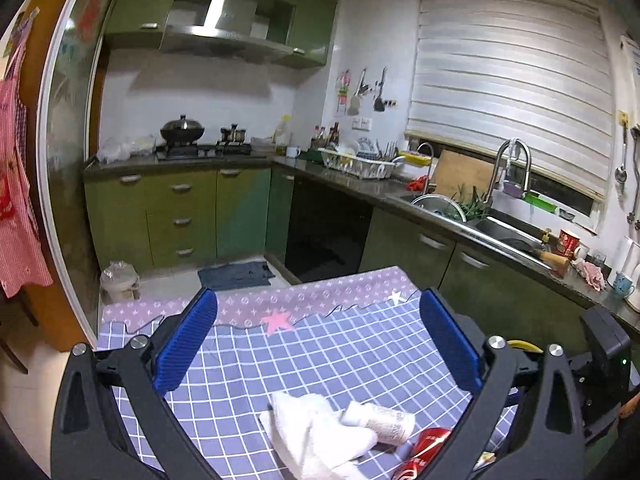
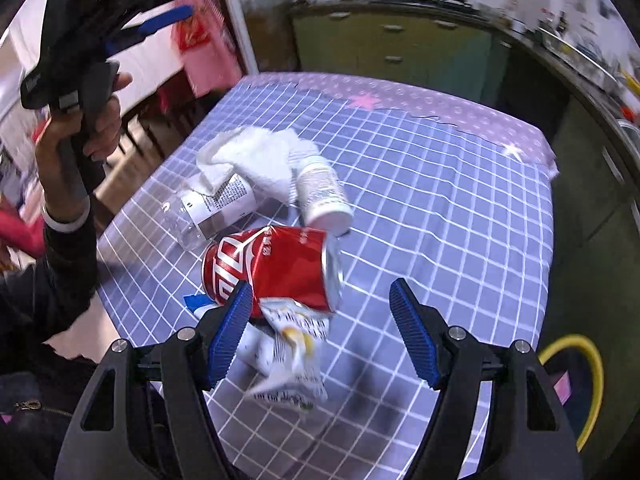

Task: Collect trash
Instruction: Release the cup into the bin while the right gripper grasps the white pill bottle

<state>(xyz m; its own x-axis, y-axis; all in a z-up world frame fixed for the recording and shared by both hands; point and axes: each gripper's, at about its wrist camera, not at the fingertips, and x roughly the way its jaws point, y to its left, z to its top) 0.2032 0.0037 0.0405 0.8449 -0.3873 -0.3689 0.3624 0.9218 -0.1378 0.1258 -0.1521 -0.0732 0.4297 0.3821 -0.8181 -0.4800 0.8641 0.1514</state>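
Trash lies on a table with a blue checked cloth (image 2: 440, 216). A crushed red can (image 2: 276, 268) lies on its side, with a crumpled white wrapper (image 2: 292, 356) in front of it. Behind are a clear plastic bottle (image 2: 216, 208), a white bottle (image 2: 324, 192) and a white towel (image 2: 260, 156). My right gripper (image 2: 320, 332) is open just above the wrapper and can. My left gripper (image 1: 316, 344) is open and empty, held high above the table; it also shows in the right wrist view (image 2: 160, 12). The towel (image 1: 316, 436), white bottle (image 1: 384, 420) and can (image 1: 424, 452) show below it.
A yellow-rimmed bin (image 2: 576, 384) stands by the table's right side. Green kitchen cabinets (image 1: 180, 216) and a counter with a sink (image 1: 500, 232) run behind and to the right. A small bin with a bag (image 1: 120, 280) stands on the floor at left.
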